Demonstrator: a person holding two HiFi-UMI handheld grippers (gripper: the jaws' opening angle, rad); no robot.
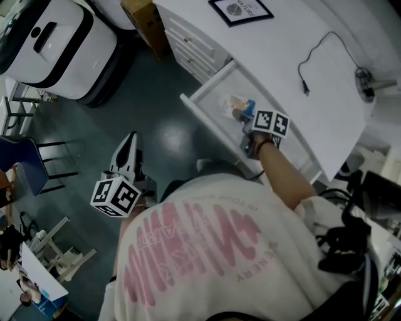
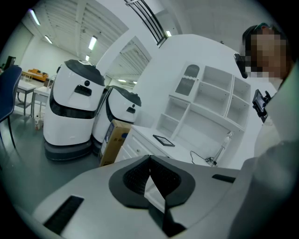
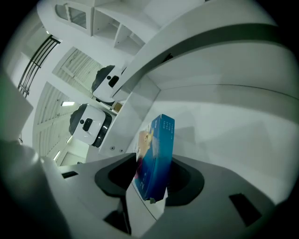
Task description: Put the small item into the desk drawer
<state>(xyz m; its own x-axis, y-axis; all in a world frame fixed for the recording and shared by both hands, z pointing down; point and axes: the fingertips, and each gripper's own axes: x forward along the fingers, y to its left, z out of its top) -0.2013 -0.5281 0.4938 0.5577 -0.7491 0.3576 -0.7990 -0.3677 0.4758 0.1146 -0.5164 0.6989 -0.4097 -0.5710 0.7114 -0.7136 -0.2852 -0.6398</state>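
Note:
The white desk drawer (image 1: pixel 202 108) stands pulled out below the desk top (image 1: pixel 294 44). My right gripper (image 1: pixel 243 118) reaches down into it. A small blue box (image 3: pixel 160 140) stands on edge between its jaws, its lower end on the drawer floor (image 3: pixel 224 121). The jaws are open, with a dark gap beside the box. In the head view the blue box (image 1: pixel 244 106) shows just ahead of the marker cube (image 1: pixel 270 123). My left gripper (image 1: pixel 128 150) hangs low over the floor at the person's left, shut and empty, its tips (image 2: pixel 149 158) meeting.
A framed picture (image 1: pixel 240 9) and a black cable (image 1: pixel 313 59) lie on the desk top. A cardboard box (image 1: pixel 147 25) and a white robot (image 1: pixel 56 44) stand left of the desk. A blue chair (image 1: pixel 22 163) is at the far left. Shelves (image 2: pixel 205 102) rise behind the desk.

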